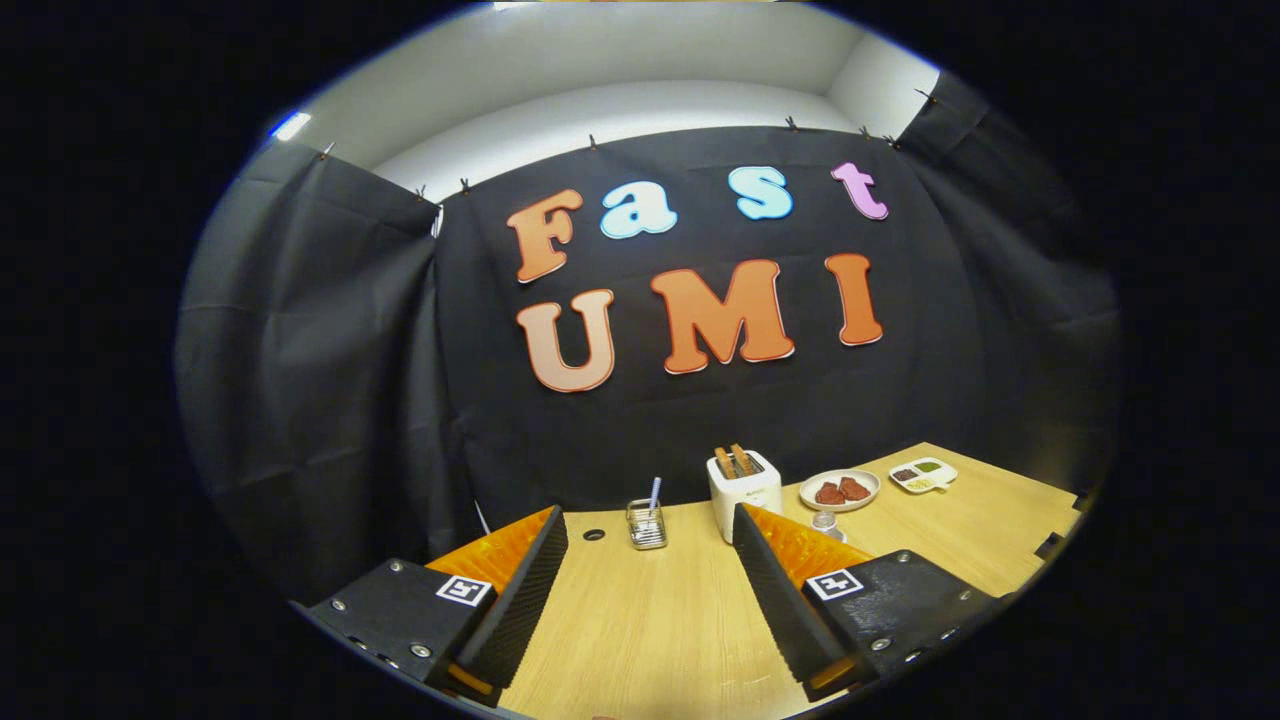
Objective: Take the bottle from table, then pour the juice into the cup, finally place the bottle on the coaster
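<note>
The gripper (pixel 650 590) hung above the table (pixel 640 620) with its jaws spread wide and nothing held between them. Each finger was a wedge-shaped block whose inner face carried fine ribbed ridges, and a small square tag with a printed pattern sat on the flat housing behind each one. Between the fingers lay bare wood-grain tabletop, smooth and pale, with straight grain lines running away from the camera.

Just beyond the left fingertip a small round hole (pixel 594 535) was cut into the table surface. Slightly right of it, ahead of the gap between the fingers, stood a small clear square holder (pixel 647 525) with a thin straw-like stick (pixel 654 494) rising out of it. Beside that, close to the right fingertip, stood a boxy white toaster (pixel 744 492) with two brown slices (pixel 734 460) poking up from its top slots.

Past the right finger a small clear rounded object (pixel 825 522) peeked out, partly hidden, too small to identify. Behind it sat a round shallow plate (pixel 840 489) holding two dark reddish lumps, and farther right a little white divided dish (pixel 923 474) with dark, green and pale fillings in separate compartments. The bottle, cup and coaster could not be made out among these. Draped black cloth (pixel 320 380), pinned by clips along its upper edge, closed off the back.
</note>
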Available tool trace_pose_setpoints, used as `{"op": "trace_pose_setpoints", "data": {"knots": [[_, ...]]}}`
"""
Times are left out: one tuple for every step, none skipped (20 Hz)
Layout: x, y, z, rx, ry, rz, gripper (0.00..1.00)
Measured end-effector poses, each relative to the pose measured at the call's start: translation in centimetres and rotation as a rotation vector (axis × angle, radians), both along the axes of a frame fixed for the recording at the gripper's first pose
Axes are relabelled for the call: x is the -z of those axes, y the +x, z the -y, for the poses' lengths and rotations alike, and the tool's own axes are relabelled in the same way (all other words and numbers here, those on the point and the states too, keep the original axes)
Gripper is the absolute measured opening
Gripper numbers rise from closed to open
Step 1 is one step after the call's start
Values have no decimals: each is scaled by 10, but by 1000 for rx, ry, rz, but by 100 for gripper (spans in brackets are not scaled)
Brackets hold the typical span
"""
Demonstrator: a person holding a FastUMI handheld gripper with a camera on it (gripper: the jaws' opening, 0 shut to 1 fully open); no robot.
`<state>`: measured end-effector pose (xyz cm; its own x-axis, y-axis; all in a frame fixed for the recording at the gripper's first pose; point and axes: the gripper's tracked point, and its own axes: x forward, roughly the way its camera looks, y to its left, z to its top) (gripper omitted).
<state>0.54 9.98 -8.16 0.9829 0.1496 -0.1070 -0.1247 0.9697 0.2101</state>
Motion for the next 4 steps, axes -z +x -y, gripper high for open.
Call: {"op": "trace_pose_setpoints", "data": {"knots": [[0, -5, -2, -6, 7, 3, 98], [0, -10, -2, -4, 10, 4, 99], [1, -13, 1, 2, 11, 5, 98], [1, -17, 3, 7, 6, 8, 98]]}}
